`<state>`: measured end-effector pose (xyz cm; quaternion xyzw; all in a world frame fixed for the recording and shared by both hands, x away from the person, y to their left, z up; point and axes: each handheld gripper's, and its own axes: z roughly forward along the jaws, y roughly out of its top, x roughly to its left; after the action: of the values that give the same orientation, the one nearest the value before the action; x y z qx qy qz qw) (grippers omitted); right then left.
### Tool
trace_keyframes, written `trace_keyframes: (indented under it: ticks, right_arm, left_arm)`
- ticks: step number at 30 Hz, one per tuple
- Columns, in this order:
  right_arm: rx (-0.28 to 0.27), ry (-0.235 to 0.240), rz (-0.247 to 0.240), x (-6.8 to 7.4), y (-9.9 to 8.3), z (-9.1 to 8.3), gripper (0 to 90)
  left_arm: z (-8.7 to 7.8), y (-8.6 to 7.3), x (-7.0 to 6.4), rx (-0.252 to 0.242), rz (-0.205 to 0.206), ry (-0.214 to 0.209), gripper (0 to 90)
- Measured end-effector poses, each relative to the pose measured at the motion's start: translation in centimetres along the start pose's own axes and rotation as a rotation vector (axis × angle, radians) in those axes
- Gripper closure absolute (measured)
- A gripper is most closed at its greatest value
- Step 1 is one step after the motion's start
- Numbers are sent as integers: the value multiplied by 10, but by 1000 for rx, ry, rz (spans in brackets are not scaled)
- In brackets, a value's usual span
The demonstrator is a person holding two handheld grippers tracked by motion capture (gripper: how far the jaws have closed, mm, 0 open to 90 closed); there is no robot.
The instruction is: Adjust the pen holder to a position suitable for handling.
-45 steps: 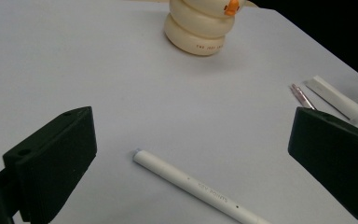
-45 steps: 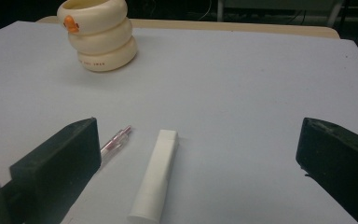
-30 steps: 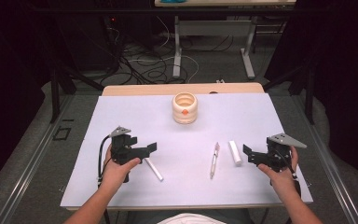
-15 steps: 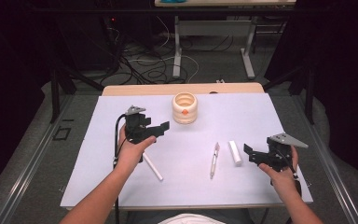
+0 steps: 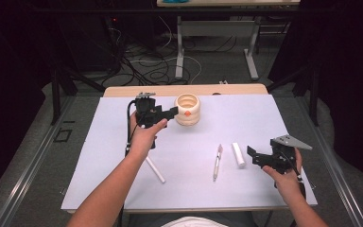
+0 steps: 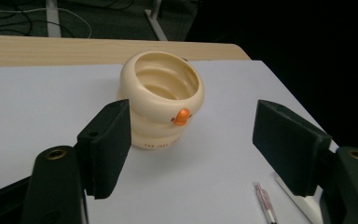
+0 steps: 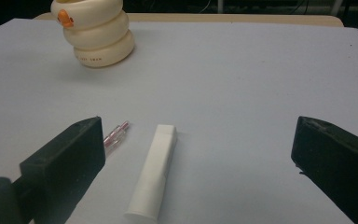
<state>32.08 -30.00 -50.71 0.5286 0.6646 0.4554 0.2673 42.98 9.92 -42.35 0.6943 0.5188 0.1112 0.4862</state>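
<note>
Two grippers work this table, and the left gripper [image 5: 170, 112] is the one that matters now: it sits at the far side, just left of the cream ringed cup [image 5: 188, 109], which stands upright on the white table cover [image 5: 264, 113] near its far edge. In the left gripper view the cup [image 6: 162, 98] lies straight ahead and somewhat to the left of the gap, its near wall just beyond the left jaw's tip and well short of the right one. The jaws are spread wide, wider than the cup, with nothing between them. The cup's axis runs straight up, its mouth open to the top, and a small orange beak [image 6: 182, 116] faces toward the jaws, so a grasp would likely close across the ringed wall from the side.

The right gripper [image 5: 254, 158] hangs at the near right, also released and empty. A short white tube [image 7: 154, 173] lies on the cover directly ahead of it, between its jaws in the right gripper view, with its long axis running near to far. A pen [image 5: 217, 161] lies just left of the tube and roughly parallel to it, and a white stick [image 5: 154, 169] lies farther left, slanted, close to the person's left forearm. The cup is well apart from the right gripper, so the left hand is clearly the nearer one for it.
</note>
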Motion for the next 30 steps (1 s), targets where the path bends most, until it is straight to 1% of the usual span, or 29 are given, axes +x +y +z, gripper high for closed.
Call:
trace_keyframes:
  ticks: [2,3,6,7,9,11,12,13,15,16,17,18,19,21,22,25,27,28,29,30]
  right_arm:
    - [10,9,-1,0,0,-1,29]
    - [10,9,-1,0,0,-1,29]
    - [20,9,-5,1,1,-1,30]
    - [13,12,-4,1,0,0,31]
    - [15,14,1,1,0,0,32]
    - [15,15,2,1,0,-1,34]
    - [15,15,2,1,0,-1,34]
    - [12,14,-5,0,0,-1,35]
    - [3,7,-4,0,0,0,37]
    - [8,11,5,0,0,0,39]
    - [8,11,5,0,0,0,39]
    - [-1,7,0,0,0,0,40]
    - [15,10,-4,-1,1,-2,43]
    - [14,16,-6,-1,1,-3,49]
    - [17,11,8,0,1,-4,53]
    - [16,13,6,-1,2,-4,59]
    - [14,19,9,-1,1,-3,66]
    - [27,16,15,-2,0,-3,66]
    - [27,16,15,-2,0,-3,66]
    - [30,16,11,-3,0,-3,67]
  left_arm:
    - [3,5,-2,5,5,7,303]
    - [5,8,-3,19,4,3,303]
    - [9,13,-4,36,-9,3,307]
    - [12,15,-4,33,-8,9,308]
    - [15,19,-5,51,-8,18,309]
    - [20,22,-5,47,-9,31,310]
    - [21,24,-5,61,-16,32,310]
    - [23,26,-5,65,-20,43,312]
    - [27,30,-6,79,-40,53,315]
    - [31,33,-6,96,-57,66,326]
    - [31,33,-6,96,-57,66,332]
    - [33,35,-7,106,-55,68,332]
    - [35,37,-7,105,-54,72,335]
    - [41,39,-7,120,-73,68,340]
    - [44,40,-6,128,-82,66,341]
    - [52,43,-6,148,-107,83,354]
    - [55,44,-6,150,-111,120,361]
    - [57,45,-6,148,-114,129,372]
    - [59,45,-5,136,-130,135,372]
    - [60,46,-3,138,-129,137,372]
